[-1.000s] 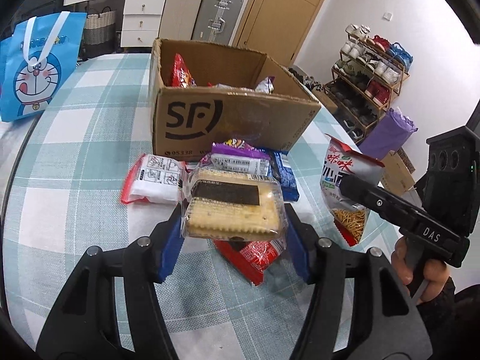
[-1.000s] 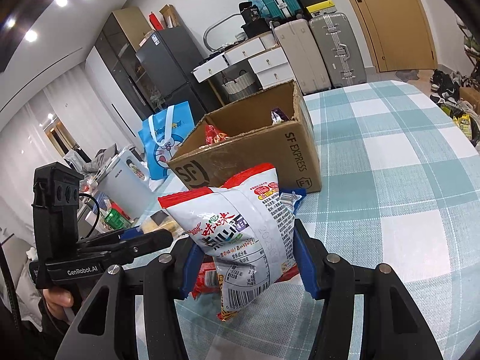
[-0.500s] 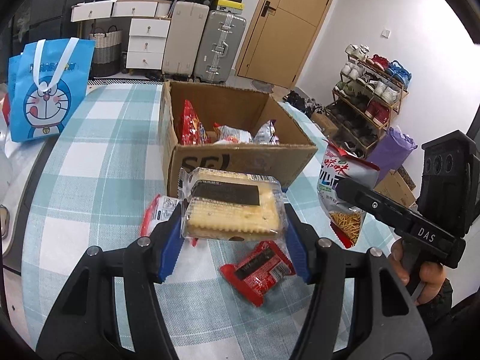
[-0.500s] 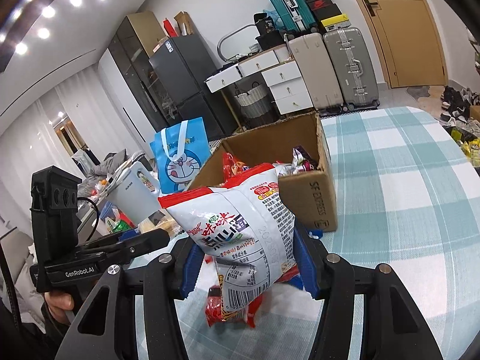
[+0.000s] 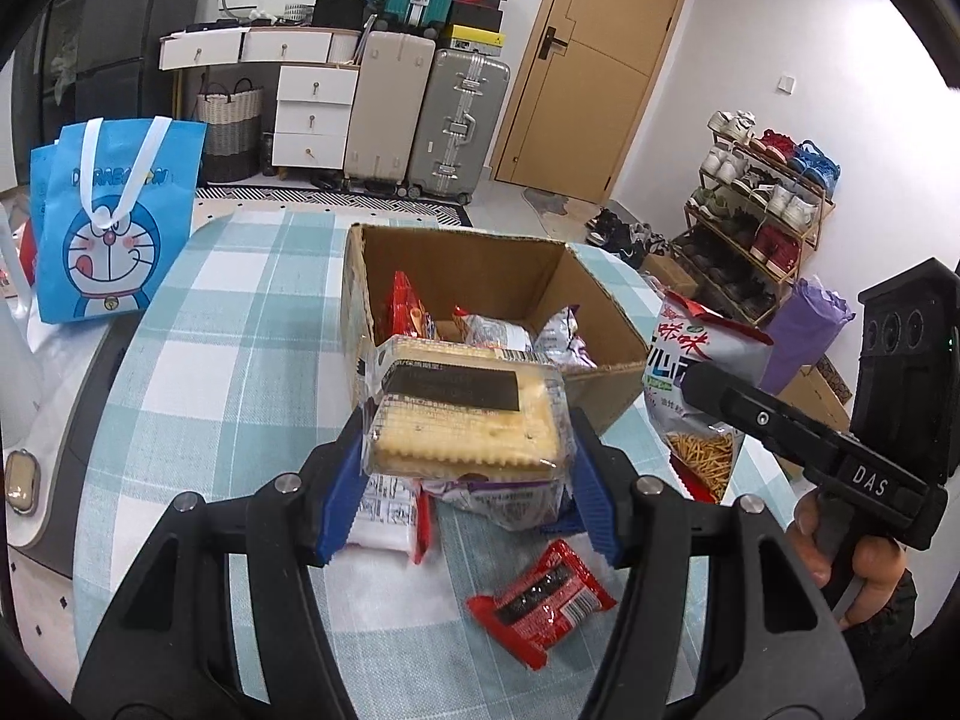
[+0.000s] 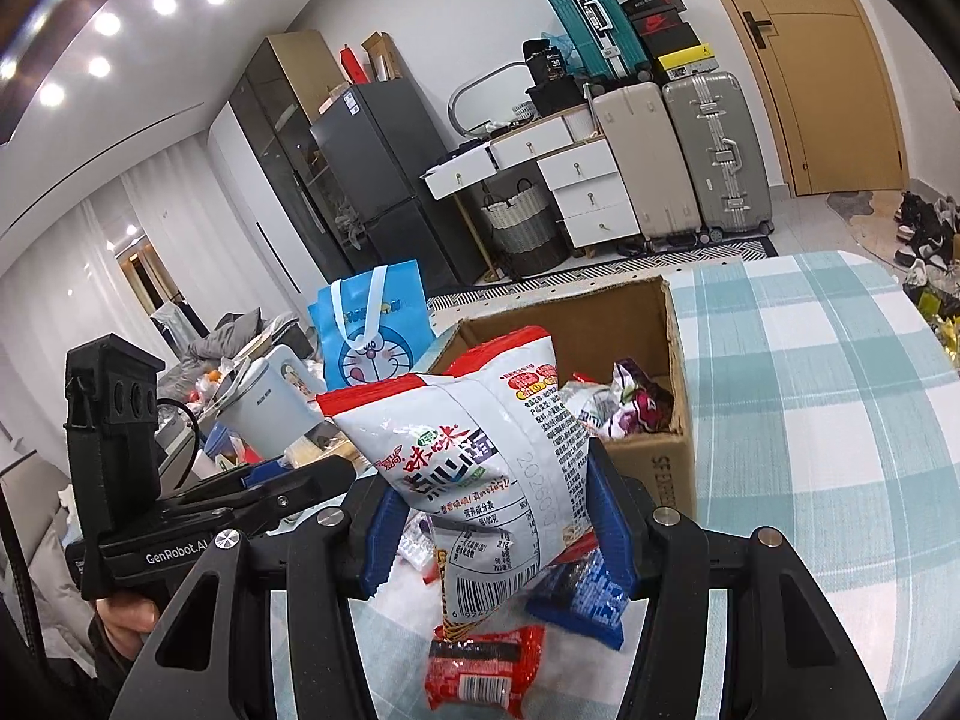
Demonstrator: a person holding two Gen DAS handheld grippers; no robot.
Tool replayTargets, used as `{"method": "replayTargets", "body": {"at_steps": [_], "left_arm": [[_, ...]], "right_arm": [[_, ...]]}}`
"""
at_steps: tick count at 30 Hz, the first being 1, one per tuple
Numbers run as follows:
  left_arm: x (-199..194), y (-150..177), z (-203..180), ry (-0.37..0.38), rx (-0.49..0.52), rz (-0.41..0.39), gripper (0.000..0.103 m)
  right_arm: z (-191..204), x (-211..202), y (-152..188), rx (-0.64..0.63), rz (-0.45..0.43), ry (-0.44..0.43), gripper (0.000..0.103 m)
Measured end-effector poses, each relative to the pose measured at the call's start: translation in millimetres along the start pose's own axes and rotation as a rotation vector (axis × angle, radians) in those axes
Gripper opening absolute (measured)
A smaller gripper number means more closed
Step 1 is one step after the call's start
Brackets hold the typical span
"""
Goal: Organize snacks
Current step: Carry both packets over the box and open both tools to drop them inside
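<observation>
Left gripper (image 5: 465,474) pinching a clear-wrapped pack of pale square crackers (image 5: 465,420), held above the checked tablecloth (image 5: 240,330) before the open brown cardboard box (image 5: 606,384). Right gripper (image 6: 489,531) clamped on a white-and-red noodle-snack bag (image 6: 474,456), apparently just short of that box. Below, small red wrapped snack (image 5: 540,597) lying loose on the cloth.

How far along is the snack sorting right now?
Partly done. Several packets already lie in the cardboard box. In hand: the left gripper clamps a cracker pack, the right gripper a white noodle-snack bag. Left on the table: a red packet, a blue packet and others.
</observation>
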State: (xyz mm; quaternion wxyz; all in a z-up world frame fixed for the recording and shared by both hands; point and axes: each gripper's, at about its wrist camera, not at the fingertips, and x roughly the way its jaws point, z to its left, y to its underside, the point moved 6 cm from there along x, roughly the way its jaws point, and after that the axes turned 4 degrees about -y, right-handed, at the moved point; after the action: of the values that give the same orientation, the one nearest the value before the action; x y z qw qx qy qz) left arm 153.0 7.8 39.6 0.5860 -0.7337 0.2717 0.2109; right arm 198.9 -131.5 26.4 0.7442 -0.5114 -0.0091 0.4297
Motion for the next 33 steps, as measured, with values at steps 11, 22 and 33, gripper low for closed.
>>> {"method": "replayTargets", "body": {"at_steps": [11, 22, 33], "left_arm": [[15.6, -25.9, -3.5, -0.013, 0.007, -0.019, 0.058], [40.6, -42.3, -3.7, -0.041, 0.012, -0.022, 0.058], [77.1, -48.0, 1.6, -0.076, 0.023, -0.006, 0.058]], "right_arm": [[-5.7, 15.1, -22.1, -0.009, -0.054, 0.036, 0.056], [-18.0, 31.9, -35.0, 0.031, -0.064, 0.048, 0.056], [-27.6, 54.4, -41.6, 0.054, -0.053, 0.045, 0.056]]}}
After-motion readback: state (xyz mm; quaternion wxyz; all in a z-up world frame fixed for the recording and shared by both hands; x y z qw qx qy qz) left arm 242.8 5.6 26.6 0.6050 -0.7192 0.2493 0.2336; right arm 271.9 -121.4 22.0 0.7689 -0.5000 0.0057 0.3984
